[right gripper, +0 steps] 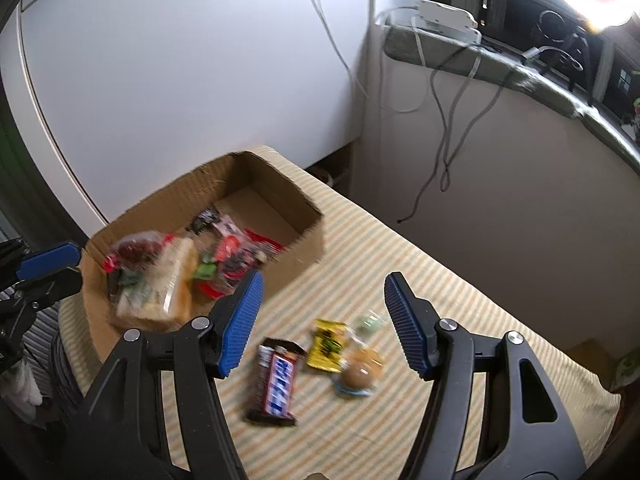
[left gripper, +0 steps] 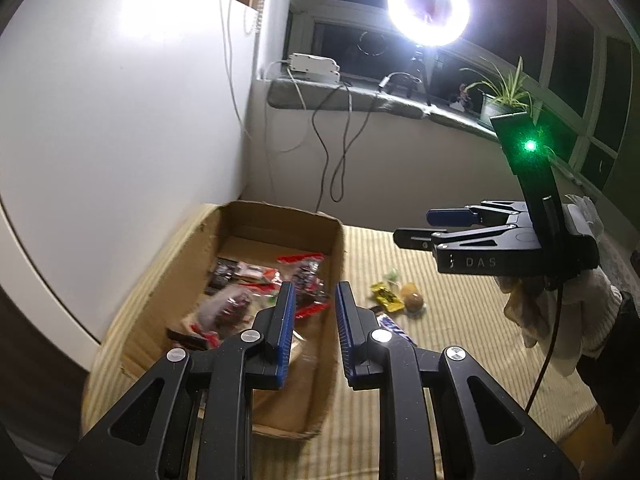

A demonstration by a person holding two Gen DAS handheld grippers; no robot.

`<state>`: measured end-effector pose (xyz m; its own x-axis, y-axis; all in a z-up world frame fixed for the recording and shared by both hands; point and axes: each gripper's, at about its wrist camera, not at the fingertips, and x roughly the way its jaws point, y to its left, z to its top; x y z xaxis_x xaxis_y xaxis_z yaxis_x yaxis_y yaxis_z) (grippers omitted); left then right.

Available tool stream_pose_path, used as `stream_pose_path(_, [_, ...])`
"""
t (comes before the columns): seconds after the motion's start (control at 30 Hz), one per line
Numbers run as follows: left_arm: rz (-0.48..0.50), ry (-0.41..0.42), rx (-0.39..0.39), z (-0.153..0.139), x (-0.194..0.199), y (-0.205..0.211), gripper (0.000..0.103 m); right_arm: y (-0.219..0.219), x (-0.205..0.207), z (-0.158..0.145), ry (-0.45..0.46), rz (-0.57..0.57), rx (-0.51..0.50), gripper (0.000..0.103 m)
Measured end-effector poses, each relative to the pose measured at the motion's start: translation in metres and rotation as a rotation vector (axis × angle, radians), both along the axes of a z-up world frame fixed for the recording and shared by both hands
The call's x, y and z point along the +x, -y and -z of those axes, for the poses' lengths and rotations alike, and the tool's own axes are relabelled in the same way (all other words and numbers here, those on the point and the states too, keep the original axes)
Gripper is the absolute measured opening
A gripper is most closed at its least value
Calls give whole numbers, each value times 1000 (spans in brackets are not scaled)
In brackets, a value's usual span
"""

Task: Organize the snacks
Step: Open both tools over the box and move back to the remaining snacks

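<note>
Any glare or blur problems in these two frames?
Left wrist: ring light blows out, cardboard box contents smeared by motion blur. Right wrist: glare clips the top right corner, chocolate bar and box snacks blurred; heavy fisheye bending in both.

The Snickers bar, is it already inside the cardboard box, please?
No, the Snickers bar lies on the striped tablecloth outside the cardboard box, below the open right gripper.

**Little to read here**

"DAS" stands in pale letters on the black side of the right gripper (left gripper: 416,228), seen off to the right of the left one. The wrappers' print, below the right gripper's fingers, is too blurred to read.
</note>
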<state>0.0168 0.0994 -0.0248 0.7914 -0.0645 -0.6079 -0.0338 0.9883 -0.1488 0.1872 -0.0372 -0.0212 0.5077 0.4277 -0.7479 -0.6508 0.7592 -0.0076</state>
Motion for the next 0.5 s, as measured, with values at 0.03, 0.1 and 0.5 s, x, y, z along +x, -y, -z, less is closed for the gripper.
stream_pose_path(0.03, [5, -1, -4, 1, 0, 3, 19, 7, 1, 1, -4, 8, 2, 66])
stream_pose_path(0.1, [21, -7, -9, 3, 0, 13, 19, 20, 4, 4, -12, 20, 5, 66])
stream_pose_path(0.5, [133, -87, -25, 34, 5, 71, 19, 72, 12, 39, -104, 23, 1, 66])
